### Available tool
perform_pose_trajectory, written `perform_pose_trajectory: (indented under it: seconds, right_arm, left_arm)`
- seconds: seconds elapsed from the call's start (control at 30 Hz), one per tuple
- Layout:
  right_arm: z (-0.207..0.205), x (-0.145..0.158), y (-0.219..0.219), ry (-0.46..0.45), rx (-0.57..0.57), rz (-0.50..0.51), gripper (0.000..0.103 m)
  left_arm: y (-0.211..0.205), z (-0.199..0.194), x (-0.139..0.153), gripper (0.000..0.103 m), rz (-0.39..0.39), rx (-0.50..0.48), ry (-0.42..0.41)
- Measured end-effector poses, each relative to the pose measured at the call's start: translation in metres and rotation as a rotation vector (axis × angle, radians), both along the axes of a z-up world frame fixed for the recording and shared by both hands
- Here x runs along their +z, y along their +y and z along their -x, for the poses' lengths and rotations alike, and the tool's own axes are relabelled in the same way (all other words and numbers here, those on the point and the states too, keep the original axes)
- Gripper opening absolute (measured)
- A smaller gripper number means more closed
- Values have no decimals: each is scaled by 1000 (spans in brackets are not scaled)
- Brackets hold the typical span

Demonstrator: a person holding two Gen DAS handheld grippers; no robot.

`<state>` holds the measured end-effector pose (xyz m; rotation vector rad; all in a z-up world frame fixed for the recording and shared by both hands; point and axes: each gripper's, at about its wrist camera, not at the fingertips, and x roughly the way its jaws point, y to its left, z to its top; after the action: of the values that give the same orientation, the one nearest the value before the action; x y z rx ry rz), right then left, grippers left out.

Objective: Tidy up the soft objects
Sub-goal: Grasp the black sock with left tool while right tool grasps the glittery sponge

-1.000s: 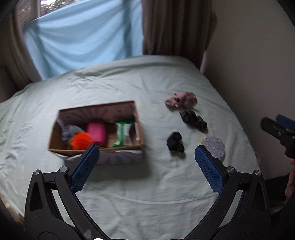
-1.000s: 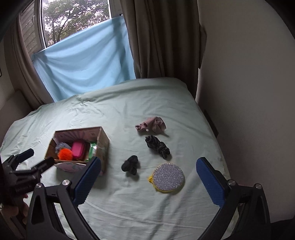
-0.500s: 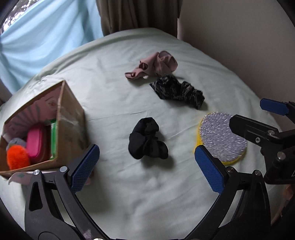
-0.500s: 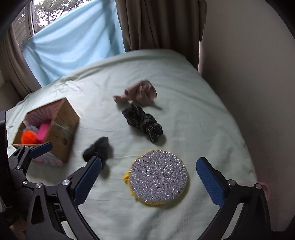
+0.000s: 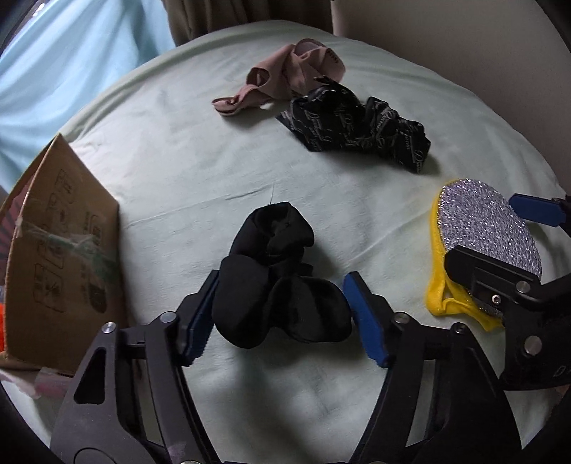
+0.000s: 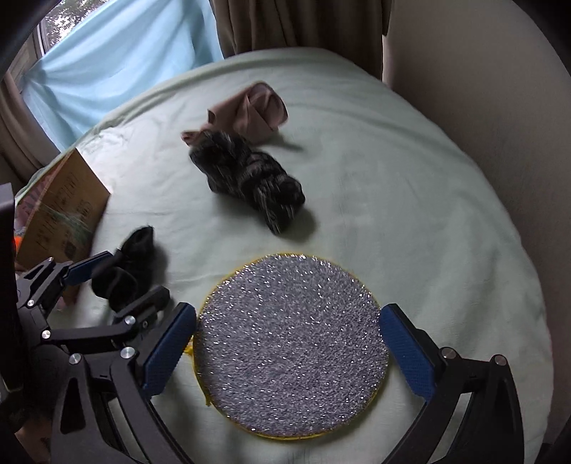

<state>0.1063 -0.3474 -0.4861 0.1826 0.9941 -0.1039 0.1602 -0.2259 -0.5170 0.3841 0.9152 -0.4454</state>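
Right hand-held gripper point(image 6: 287, 351) open, straddling round glittery pad point(image 6: 291, 348) on green bedsheet point(image 6: 410, 200).

The bed point(image 5: 178, 150) is covered in a pale mint-green sheet. On it lie a plain black sock bundle point(image 5: 274, 282), a dusty pink cloth point(image 5: 292, 71), and a black cloth point(image 5: 357, 125) printed all over with pale grey script. The round pad point(image 6: 292, 342) glitters silver-grey on top with a bright yellow edge. The cardboard box point(image 5: 64, 264) is brown with dark printed symbols on its side. Both tools are black with blue pads point(image 6: 167, 342). Behind the bed hang a light blue drape point(image 6: 117, 64) and brown curtains point(image 6: 285, 25).
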Motion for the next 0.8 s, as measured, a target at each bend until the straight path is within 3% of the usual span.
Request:
perform_pose_trajectory:
  seconds: [0.27,0.5,0.63,0.7,0.8]
  right_arm:
    - [4,-7,6,-13,-4,22,98]
    - [8,-7,13,-8,8,59,72]
    - [11,-2,22,-14,52,72,47]
    - [12,3,25,-21,64,76,39]
    - [14,12,25,-37,55,66,37]
  left_arm:
    - [-10,8,-3,35,-32,-104,-30]
    - [-16,9,-1,20,-33,-120,-20]
    - [-14,11,5,17,-23,-105,-20]
    - [-13,12,11,17,-14,-98,-23]
    - [-10,15,23,17,-1,-86,-31]
